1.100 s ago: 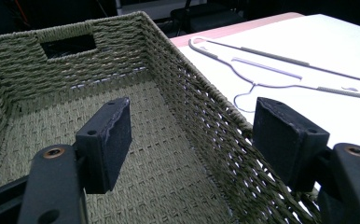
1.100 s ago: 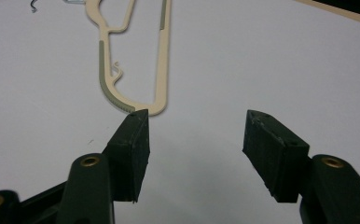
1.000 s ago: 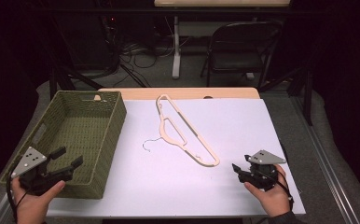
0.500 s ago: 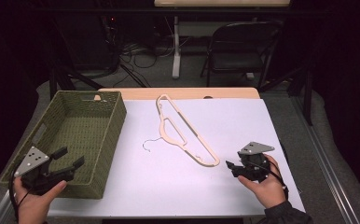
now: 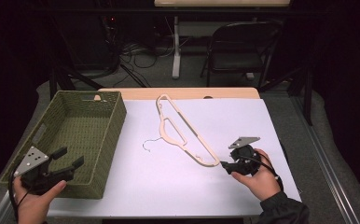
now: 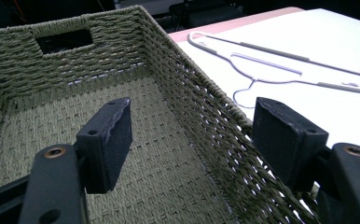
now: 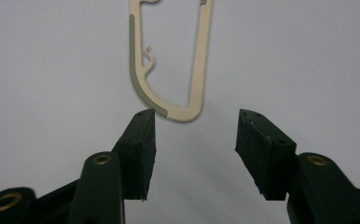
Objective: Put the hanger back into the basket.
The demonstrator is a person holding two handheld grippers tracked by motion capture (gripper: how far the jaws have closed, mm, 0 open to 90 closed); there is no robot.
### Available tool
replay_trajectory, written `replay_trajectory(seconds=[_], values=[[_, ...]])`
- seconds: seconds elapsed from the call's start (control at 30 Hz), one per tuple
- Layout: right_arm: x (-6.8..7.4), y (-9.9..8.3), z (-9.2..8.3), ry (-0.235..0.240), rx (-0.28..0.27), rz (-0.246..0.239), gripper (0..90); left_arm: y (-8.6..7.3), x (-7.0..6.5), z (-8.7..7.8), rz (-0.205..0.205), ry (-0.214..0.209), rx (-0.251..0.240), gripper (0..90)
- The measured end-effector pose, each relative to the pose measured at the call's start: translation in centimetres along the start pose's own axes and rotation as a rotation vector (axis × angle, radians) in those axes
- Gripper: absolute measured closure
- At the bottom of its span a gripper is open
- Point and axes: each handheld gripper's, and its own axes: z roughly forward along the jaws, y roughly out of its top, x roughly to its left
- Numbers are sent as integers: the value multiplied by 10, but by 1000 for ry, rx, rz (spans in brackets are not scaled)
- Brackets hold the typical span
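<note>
White table (image 5: 280, 116): right gripper (image 5: 225, 165) level, facing hanger (image 5: 183, 130).

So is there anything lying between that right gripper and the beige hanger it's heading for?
Nothing visible. The right gripper is open, its jaws just short of the beige plastic hanger's rounded end, with bare white tabletop between them.

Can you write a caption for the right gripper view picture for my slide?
The right gripper, jaws open and just closing a little, lines up with the rounded end of a cream hanger lying on the white table.
</note>
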Motion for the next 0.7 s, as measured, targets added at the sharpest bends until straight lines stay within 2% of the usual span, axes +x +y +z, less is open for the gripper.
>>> replay_trajectory(seconds=[0.1,0.23,0.27,0.3,0.37,0.43,0.6,0.7], values=[[-1,9,1,16,36,-10,479,0,0,0,0,1,0,292],[-1,16,4,24,59,-21,478,0,0,-1,0,3,-3,292],[-2,21,4,33,92,-17,476,1,0,-1,-1,4,-2,292],[-2,22,5,23,87,-20,475,1,0,-1,-1,4,-2,292],[-4,28,6,44,110,5,465,1,1,-1,-1,4,-1,292],[-5,30,7,45,105,4,464,0,1,-1,-2,5,-1,292],[-11,47,10,75,140,33,460,1,1,0,-3,5,-1,292],[-13,52,12,70,149,36,461,1,1,-1,-1,4,-2,293]])
